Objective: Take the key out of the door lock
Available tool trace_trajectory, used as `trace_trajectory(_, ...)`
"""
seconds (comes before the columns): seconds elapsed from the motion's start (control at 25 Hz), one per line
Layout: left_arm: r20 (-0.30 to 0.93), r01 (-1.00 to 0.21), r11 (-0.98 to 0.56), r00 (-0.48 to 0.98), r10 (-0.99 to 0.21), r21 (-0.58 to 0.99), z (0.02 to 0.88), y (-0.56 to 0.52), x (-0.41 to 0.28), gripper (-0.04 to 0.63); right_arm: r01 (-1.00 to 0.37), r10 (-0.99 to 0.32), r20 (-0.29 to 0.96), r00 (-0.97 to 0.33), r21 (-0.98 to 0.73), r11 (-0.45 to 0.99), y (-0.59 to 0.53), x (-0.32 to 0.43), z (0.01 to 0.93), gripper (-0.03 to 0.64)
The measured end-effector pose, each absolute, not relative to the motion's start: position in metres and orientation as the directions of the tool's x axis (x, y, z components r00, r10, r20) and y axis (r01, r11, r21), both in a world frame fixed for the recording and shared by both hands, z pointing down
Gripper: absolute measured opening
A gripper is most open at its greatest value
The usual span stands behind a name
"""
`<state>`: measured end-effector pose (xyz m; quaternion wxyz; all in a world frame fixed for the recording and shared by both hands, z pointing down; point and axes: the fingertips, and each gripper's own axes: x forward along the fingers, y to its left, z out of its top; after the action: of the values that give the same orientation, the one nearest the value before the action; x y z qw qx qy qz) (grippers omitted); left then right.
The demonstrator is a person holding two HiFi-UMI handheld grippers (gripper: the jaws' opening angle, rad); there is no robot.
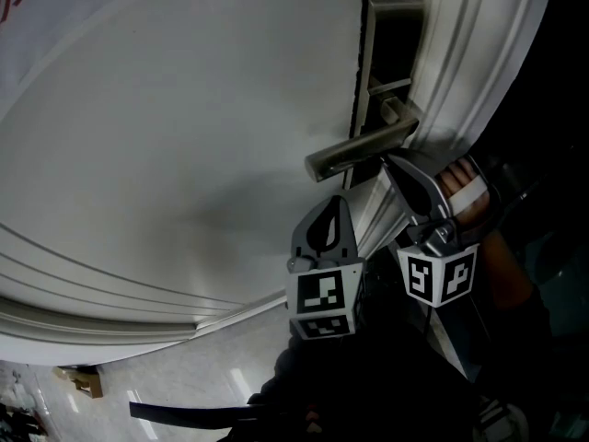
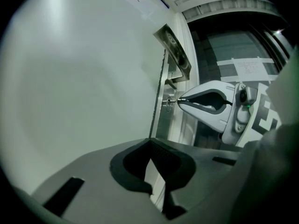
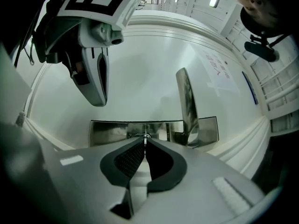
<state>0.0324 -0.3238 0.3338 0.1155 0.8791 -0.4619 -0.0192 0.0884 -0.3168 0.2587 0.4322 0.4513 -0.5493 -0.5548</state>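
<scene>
A small metal key [image 3: 145, 136] sticks out of the lock in the steel lock plate [image 3: 110, 132] of a white door [image 1: 184, 155]. My right gripper [image 3: 145, 142] is shut on the key, just under the lever handle [image 1: 359, 150]. In the left gripper view the key [image 2: 171, 101] shows between the right gripper's tips [image 2: 180, 100] and the plate. My left gripper [image 1: 339, 201] hangs to the left of the lock, shut on nothing, a short way off the door face. In its own view the left gripper [image 2: 151, 142] points at bare door.
The lever handle [image 3: 187, 101] juts out just beside the right gripper. The door's moulded edge [image 1: 469, 63] runs along the right. A hand [image 1: 460, 187] holds the right gripper. Tiled floor [image 1: 184, 376] and a small brown object [image 1: 83, 380] lie below.
</scene>
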Motion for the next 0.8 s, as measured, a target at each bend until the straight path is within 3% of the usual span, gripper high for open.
trace_trajectory(0.8, 0.071, -0.805, -0.548, 0.575, -0.815, 0.227, 0.3341, -0.3250, 0.0312, 0.000, 0.003, -0.975, -0.024, -0.220, 1.000, -0.025, -0.3116, 0.0894, 0.2594, 0.012)
